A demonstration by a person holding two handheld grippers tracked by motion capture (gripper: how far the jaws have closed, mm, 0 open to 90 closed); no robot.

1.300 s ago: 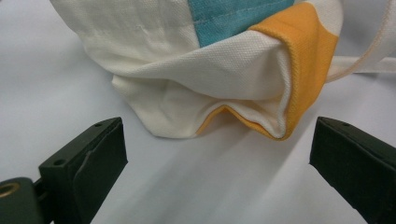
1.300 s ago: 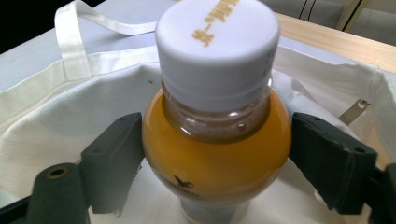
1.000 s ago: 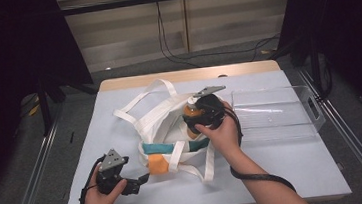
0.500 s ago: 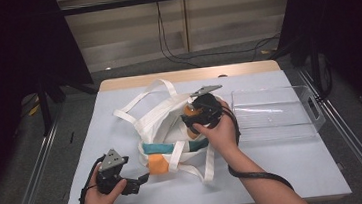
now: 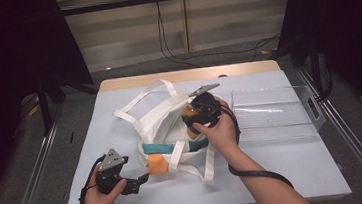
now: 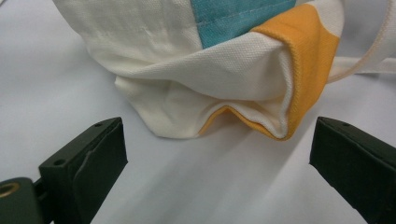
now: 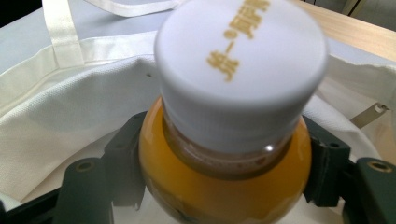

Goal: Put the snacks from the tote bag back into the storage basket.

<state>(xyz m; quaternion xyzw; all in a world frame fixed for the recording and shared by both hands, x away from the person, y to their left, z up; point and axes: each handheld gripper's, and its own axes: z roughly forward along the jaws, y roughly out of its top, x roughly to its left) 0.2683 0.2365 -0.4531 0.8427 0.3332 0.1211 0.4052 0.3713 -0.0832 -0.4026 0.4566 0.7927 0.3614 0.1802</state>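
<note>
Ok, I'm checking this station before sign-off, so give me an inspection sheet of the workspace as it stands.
Surface: table under a pale cover, bare wood strip at the far edge.
Job's things: cloth bag, white with teal and orange panels, lying open mid-table with straps spread; bottle of orange liquid with white cap, at the bag's mouth.
Clutter: clear plastic bin at the right, looks empty.
Grippers: right gripper has just been closing and its jaws clamp the bottle; left gripper open, jaws apart before the bag's corner, not touching it.
Cables: black cable trails along the right forearm; more hang on the back wall.
Surroundings: dark curtains both sides, metal rails beside the table.
</note>
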